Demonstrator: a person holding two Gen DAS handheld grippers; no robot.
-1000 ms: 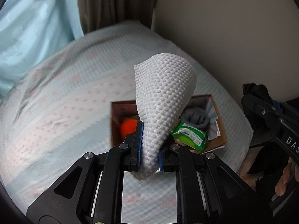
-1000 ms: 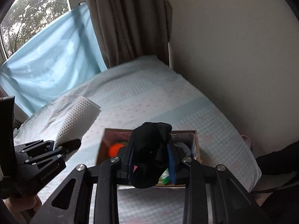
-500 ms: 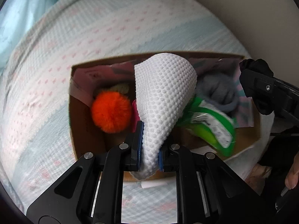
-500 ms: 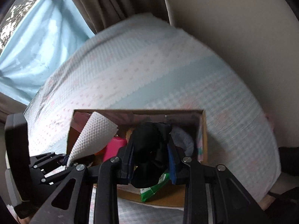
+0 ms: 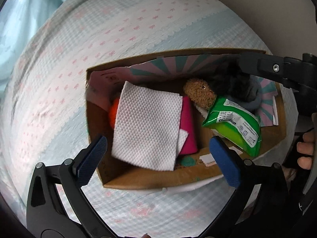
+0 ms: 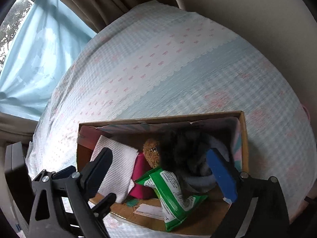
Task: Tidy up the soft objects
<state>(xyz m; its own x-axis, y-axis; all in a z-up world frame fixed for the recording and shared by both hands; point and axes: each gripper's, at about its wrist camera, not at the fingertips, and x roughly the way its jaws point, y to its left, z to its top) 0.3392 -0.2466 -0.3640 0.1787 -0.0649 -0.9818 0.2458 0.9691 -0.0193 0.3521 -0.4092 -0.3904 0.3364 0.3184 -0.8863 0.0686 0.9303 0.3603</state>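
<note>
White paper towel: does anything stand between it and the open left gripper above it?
Nothing visible does. The white paper towel lies topmost in the cardboard box, over the orange pom-pom and pink item; the left gripper is open above it.

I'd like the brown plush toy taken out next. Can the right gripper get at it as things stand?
Probably not cleanly: the right gripper is open above the box, but the black cloth and green packet crowd the brown plush toy.

bed [image 6: 178,63] w/ pale blue/white checked cover, pink bow print. only thing directly on it: open cardboard box [image 5: 150,175], sitting near bed's front edge, wall side. rest of cover beyond box bare fabric.
</note>
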